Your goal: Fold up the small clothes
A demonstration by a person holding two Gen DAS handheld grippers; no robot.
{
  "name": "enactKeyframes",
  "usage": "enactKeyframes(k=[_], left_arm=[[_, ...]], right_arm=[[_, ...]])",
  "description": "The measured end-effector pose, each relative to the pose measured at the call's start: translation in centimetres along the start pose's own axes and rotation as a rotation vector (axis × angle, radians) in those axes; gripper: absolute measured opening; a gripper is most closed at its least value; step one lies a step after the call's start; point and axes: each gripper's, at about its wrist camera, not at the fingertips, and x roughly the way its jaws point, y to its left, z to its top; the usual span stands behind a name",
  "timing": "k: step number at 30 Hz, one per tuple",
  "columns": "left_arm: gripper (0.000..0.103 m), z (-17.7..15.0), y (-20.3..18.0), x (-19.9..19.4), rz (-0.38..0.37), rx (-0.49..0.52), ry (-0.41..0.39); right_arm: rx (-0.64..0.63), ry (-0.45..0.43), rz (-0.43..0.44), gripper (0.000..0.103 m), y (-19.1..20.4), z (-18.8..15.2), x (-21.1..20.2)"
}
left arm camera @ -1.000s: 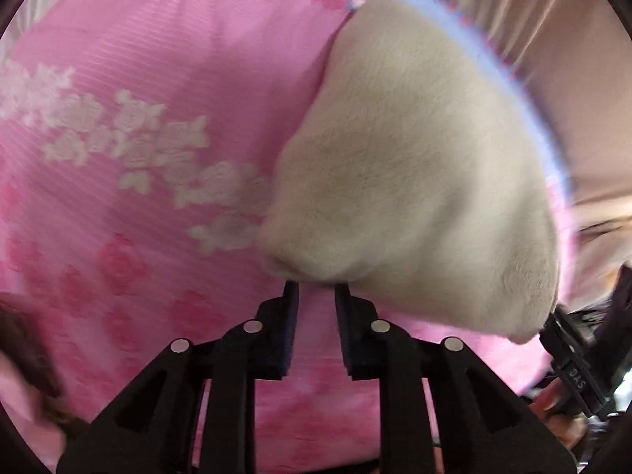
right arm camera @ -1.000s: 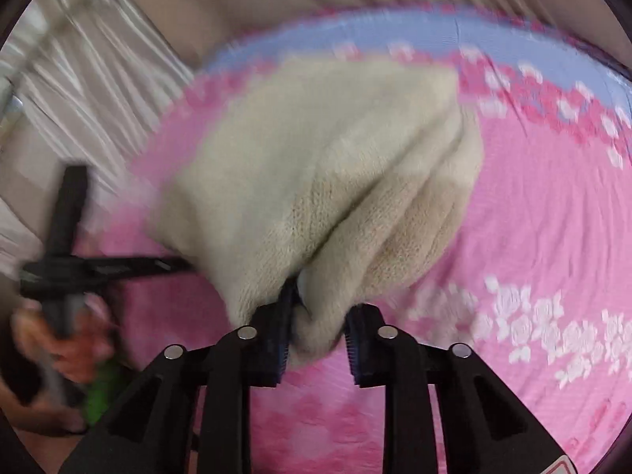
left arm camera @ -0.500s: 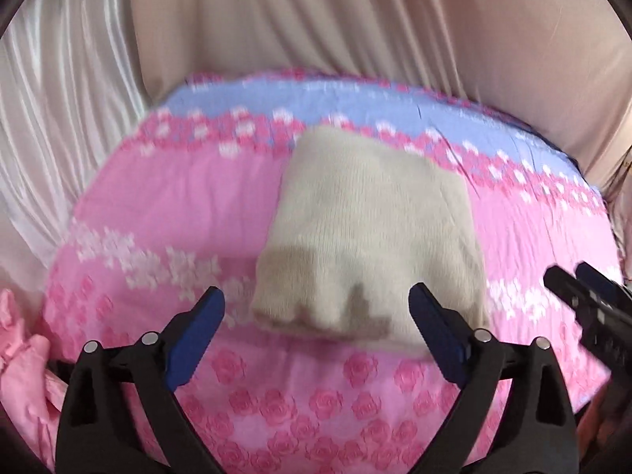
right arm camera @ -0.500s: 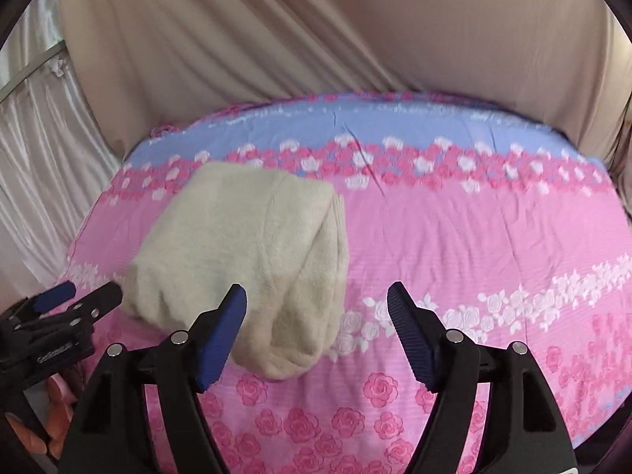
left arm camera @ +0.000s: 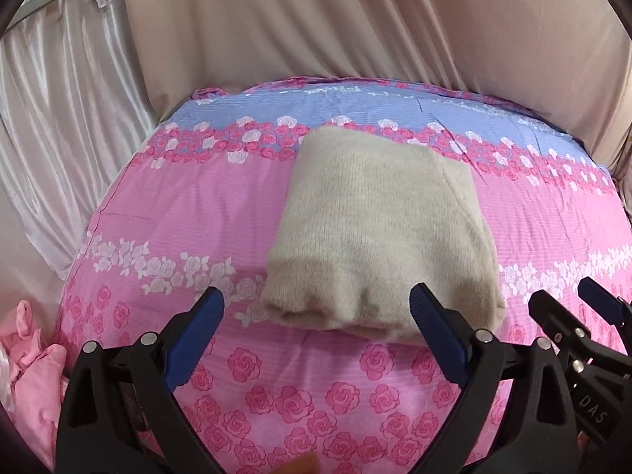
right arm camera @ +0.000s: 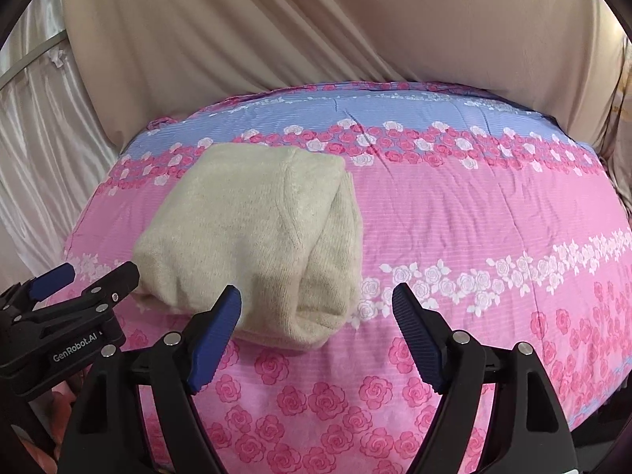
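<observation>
Toward the left edge of the bedspread [left arm camera: 189, 213] lies the folded cream knit [left arm camera: 379, 229], dead ahead of my left tongs [left arm camera: 316, 308]; my right tongs [right arm camera: 316, 300] sit rightward, both spread, empty.

Fuzzy matt knit garment [left arm camera: 379, 229] on smooth printed cotton-like bedsheet [left arm camera: 189, 217]; glossy satin curtain [left arm camera: 59, 126] behind

Left gripper [left arm camera: 316, 308], right gripper [right arm camera: 316, 304]: agape, empty.
</observation>
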Motion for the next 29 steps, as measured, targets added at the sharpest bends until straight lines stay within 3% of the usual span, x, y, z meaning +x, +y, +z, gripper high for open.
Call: enactKeyframes(k=[6,9,20,29], left_arm=[[0.093,-0.5,0.2,0.1,-0.013,0.004,0.022],[0.098,-0.7,0.2,0.0,-0.001,0.000,0.026],[0.098,-1.3,0.3,-0.3,-0.027,0.009,-0.016],[0.098,-1.5,0.3,-0.1,-0.023,0.003,0.005]], right_arm=[[0.016,0.007,0.005,0.076,-0.2,-0.4,0.0],[0.020,0.009,0.007,0.076,0.0,-0.5,0.1],[0.028,0.000,-0.009,0.076,0.5,-0.7,0.1],[0.025,-0.003,-0.020,0.077,1.0,-0.6,0.2]])
